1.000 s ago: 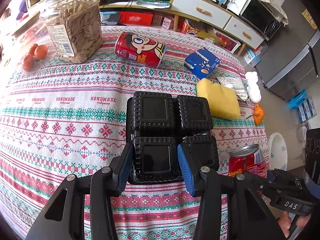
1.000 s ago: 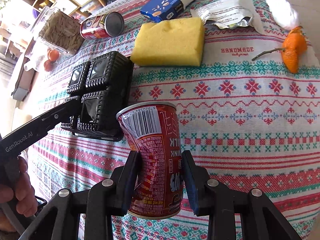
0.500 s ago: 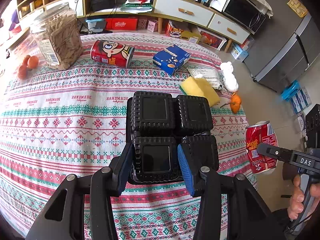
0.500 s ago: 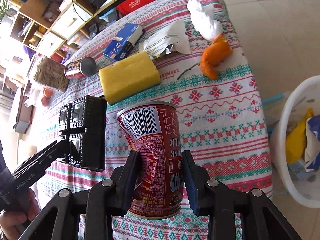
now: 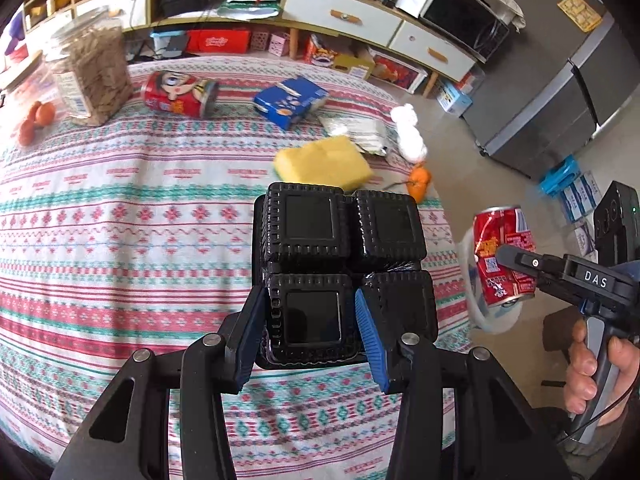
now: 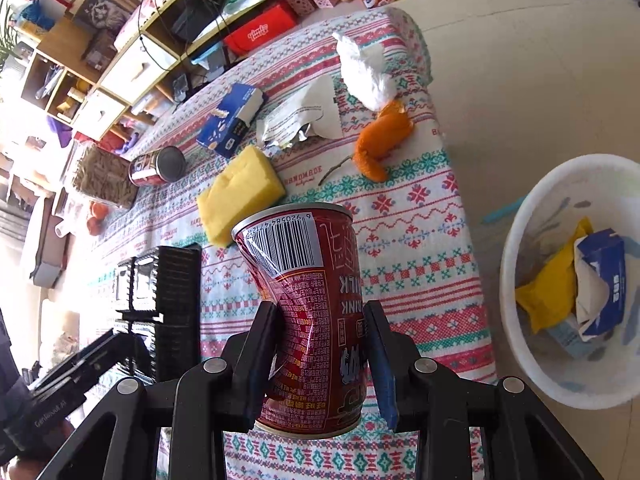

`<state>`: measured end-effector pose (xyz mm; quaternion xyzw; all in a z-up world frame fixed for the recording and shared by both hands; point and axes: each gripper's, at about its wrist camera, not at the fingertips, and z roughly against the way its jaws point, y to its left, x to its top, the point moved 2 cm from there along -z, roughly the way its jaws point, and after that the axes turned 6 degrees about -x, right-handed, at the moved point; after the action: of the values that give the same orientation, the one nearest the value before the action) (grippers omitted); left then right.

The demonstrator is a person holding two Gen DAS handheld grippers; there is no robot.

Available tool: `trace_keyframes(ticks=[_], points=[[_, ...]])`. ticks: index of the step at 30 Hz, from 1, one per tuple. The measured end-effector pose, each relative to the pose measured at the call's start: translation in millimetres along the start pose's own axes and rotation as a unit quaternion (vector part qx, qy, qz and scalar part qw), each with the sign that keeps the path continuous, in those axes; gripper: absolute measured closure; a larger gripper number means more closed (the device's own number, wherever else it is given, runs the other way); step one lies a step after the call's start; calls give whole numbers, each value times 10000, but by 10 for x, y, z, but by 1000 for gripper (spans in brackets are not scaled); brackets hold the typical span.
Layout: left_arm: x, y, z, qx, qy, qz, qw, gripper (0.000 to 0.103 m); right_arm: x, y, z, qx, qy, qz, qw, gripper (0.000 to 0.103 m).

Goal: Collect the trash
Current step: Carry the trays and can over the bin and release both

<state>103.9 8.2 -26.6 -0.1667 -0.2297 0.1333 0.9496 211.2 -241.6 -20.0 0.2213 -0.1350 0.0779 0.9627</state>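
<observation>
The left gripper (image 5: 310, 322) pinched one cell of a black plastic four-cell tray (image 5: 340, 272), its blue pads pressed on the near-left compartment, and held the tray above the patterned tablecloth (image 5: 120, 240). The right gripper (image 6: 322, 356) squeezed a dented red drink can (image 6: 312, 320) between its jaws, the can upright with its barcode end far from the camera. In the left wrist view that can (image 5: 502, 256) hung past the table's right edge, in front of a white bin (image 6: 568, 380). The bin stood on the floor to the right of the table and held a yellow wrapper (image 6: 556, 292) and a blue carton (image 6: 604, 276). On the cloth lay a yellow sponge (image 6: 240, 194), a blue snack box (image 6: 232, 120), a torn foil packet (image 6: 300, 118), orange peel (image 6: 378, 144), crumpled white tissue (image 6: 364, 68) and another red can (image 6: 156, 168) on its side beside a clear jar (image 5: 94, 76).
</observation>
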Motion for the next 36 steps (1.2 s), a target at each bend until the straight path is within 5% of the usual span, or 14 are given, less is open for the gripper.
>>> trace_keyframes(ticks=[4, 8, 14, 17, 25, 29, 36], points=[[44, -592, -283, -250, 139, -339, 9990, 55, 79, -466, 216, -169, -222, -526, 9982, 64], [50, -1190, -600, -478, 329, -674, 9960, 55, 111, -1064, 486, -910, -587, -1093, 9881, 64], [-40, -1926, -1138, -341, 688, -1355, 9878, 55, 63, -1543, 760, -1912, -869, -1353, 9683, 64], [-55, -2158, -1414, -112, 822, -1574, 9841, 55, 59, -1638, 722, -1863, -767, -1413, 9692, 64], [-22, -2424, -1899, -340, 1086, -1523, 9818, 50, 95, -1694, 606, -2132, -558, -1300, 9667, 64], [-8, -2371, -1926, -429, 1110, -1406, 9829, 33, 100, -1749, 557, -2251, -422, -1302, 9647, 64], [56, -2174, -1728, -632, 994, -1206, 9857, 33, 100, -1739, 544, -2337, -387, -1257, 9634, 64]])
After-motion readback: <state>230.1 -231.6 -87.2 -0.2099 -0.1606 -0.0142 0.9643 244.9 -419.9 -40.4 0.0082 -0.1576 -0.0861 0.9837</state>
